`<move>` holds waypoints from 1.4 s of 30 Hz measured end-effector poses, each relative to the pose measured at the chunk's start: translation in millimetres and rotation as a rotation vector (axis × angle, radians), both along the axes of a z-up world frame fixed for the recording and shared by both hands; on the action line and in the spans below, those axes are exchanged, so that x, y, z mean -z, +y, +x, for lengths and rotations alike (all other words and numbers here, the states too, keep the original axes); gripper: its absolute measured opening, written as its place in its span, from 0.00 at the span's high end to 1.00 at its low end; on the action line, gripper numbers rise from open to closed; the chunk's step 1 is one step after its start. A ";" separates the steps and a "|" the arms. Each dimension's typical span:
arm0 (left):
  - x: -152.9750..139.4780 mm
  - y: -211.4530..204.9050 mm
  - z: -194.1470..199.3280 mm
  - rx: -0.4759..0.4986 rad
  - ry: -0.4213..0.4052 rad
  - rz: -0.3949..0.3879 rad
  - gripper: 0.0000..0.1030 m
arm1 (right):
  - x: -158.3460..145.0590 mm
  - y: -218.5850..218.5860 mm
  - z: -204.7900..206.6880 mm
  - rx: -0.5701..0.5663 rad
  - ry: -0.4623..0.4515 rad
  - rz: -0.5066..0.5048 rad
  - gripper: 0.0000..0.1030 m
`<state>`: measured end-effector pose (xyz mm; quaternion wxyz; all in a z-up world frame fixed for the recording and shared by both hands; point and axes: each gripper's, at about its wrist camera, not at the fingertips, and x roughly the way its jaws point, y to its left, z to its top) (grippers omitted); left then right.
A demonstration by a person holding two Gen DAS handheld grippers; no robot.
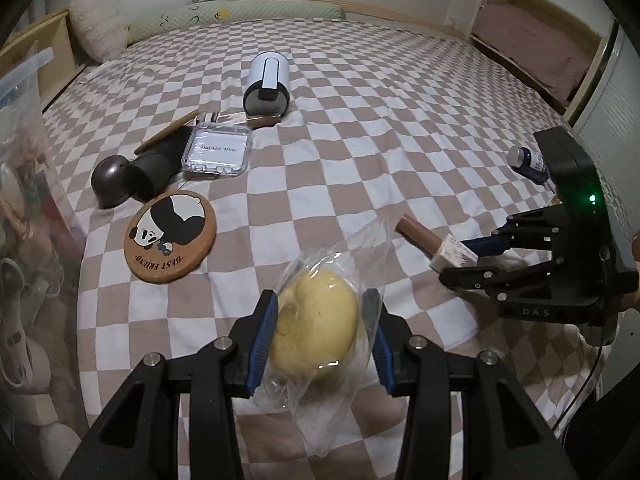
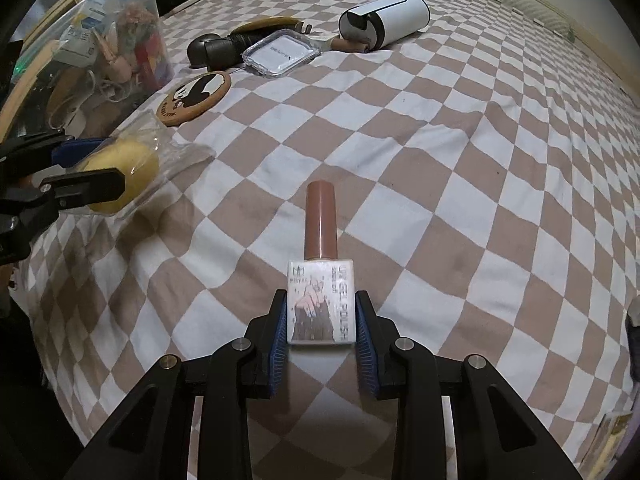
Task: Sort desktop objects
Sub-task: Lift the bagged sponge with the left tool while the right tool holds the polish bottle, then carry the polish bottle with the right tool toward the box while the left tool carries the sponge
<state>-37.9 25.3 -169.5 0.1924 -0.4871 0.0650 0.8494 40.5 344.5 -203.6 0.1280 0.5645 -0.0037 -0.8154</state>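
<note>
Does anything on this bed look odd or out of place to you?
One thing: the white canister lies tipped on its side on the checked bedspread, resting across small items beneath it. Nothing looks spilled or broken. The left gripper clamps a bagged yellow bun; the right gripper clamps a nail polish bottle.

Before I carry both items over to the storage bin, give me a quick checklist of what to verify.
1. Left tool holds the bagged yellow sponge: ok, pads press it from both sides.
2. Right tool holds the gel polish bottle: ok, pads clamp the square body, brown cap pointing forward.
3. Loose plastic bag hanging under the left tool: not ok, it may snag.
4. Tools apart from each other: ok, a gap shows between them.
5. Clear storage bin has room: cannot tell, it already looks crowded.
6. Panda coaster and clear case out of the way: ok, lying on the bedspread.
</note>
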 end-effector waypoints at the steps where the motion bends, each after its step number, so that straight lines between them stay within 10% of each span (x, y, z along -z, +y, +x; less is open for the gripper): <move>1: 1.0 0.3 -0.3 0.002 0.001 -0.009 0.55 | -0.1 0.2 -1.0 0.005 -0.001 0.003 0.69; 12: 18.4 -6.4 -6.8 -0.007 -0.035 -0.107 0.56 | 3.4 -12.5 -6.9 -0.004 -0.012 0.054 0.69; 42: 13.0 -10.4 -24.3 -0.037 0.052 -0.073 0.67 | -4.4 -11.7 -1.1 0.023 0.056 0.042 0.69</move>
